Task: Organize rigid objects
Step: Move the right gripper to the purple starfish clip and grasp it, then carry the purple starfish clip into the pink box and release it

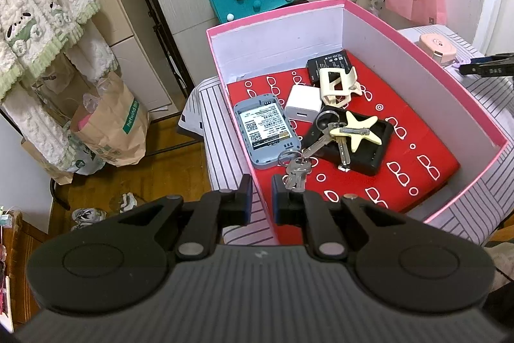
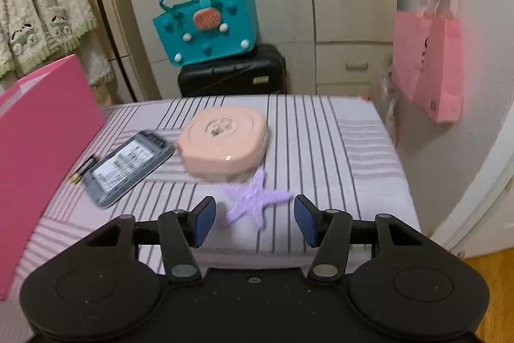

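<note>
- The right tool [image 2: 253, 219] is spread wide and holds nothing. The purple star [image 2: 253, 201] lies flat on the striped surface [image 2: 337, 150] between its two blue pads [image 2: 205, 221], but they do not touch it yet.
- The star is thin and lies flat, so the pads may slide over it when they close, or pinch the cloth together with it.
- The star's upper point is just beside the pink round case [image 2: 225, 143]. A push forward may knock the case.
- The right wrist view is blurred, so the exact gap between the pads and the star is hard to judge.
- The grey device [image 2: 128, 169] and the small black and gold battery [image 2: 82, 169] lie near the pink box wall [image 2: 41, 134]. A wide swing toward the box may sweep them.
- The left tool [image 1: 261, 198] is nearly closed and empty. It sits astride the near wall of the pink box [image 1: 321, 4]. Its right pad [image 1: 278, 195] is just beside the bunch of keys [image 1: 297, 169], and a small move may catch the ring or tip the box.
- The box already holds a white charger [image 1: 303, 106], a cream star [image 1: 356, 130] and a black tray [image 1: 369, 150]. A dropped star may land on this heap and slide.
</note>
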A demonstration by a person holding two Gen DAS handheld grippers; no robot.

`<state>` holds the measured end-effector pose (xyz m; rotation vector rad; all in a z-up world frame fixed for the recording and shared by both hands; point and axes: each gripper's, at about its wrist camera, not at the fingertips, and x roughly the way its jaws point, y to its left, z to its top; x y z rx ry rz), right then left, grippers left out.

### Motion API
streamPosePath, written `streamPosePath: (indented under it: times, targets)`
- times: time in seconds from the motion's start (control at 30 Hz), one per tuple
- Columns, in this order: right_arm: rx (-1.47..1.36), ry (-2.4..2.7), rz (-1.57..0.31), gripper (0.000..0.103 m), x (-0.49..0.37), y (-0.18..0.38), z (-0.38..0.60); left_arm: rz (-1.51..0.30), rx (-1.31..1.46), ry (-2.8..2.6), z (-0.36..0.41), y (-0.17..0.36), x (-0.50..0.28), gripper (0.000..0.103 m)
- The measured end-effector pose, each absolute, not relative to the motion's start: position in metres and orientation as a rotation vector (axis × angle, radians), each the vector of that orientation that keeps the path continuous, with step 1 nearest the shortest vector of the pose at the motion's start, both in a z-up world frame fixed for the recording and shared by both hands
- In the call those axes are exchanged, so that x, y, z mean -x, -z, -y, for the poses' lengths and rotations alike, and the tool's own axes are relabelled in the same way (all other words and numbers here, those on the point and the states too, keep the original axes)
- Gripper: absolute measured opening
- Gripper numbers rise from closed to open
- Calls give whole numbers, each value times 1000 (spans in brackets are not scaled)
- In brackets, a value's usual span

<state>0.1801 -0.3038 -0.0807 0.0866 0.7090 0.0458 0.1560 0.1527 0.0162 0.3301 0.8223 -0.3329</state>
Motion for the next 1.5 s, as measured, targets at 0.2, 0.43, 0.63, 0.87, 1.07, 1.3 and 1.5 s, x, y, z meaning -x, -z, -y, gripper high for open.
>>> streamPosePath:
  times: [0.2,0.43,0.63,0.87,1.07,1.3,1.5]
  targets:
    - [-31,-9,-695,55,-182,80,294,-823,-327,334,-152,-17,-156,11]
    - [-99,8,-696,44,-176,74,296,-820,-314,336,-153,-16,-156,11]
    - [-141,9,-728,44,-172,70,299,-819,-303,344,-156,-18,-155,11]
    - [-189,-19,-715,44,-160,54,298,-819,-297,346,-158,-18,-154,11]
    - [-174,-85,-676,44,-148,19,281,-820,-292,345,-158,-18,-154,11]
    - [-150,-264,-631,44,-147,-27,235,-820,-291,346,-159,-19,-154,11]
    - [-115,-468,-611,44,-160,-61,182,-820,-287,346,-158,-19,-154,11]
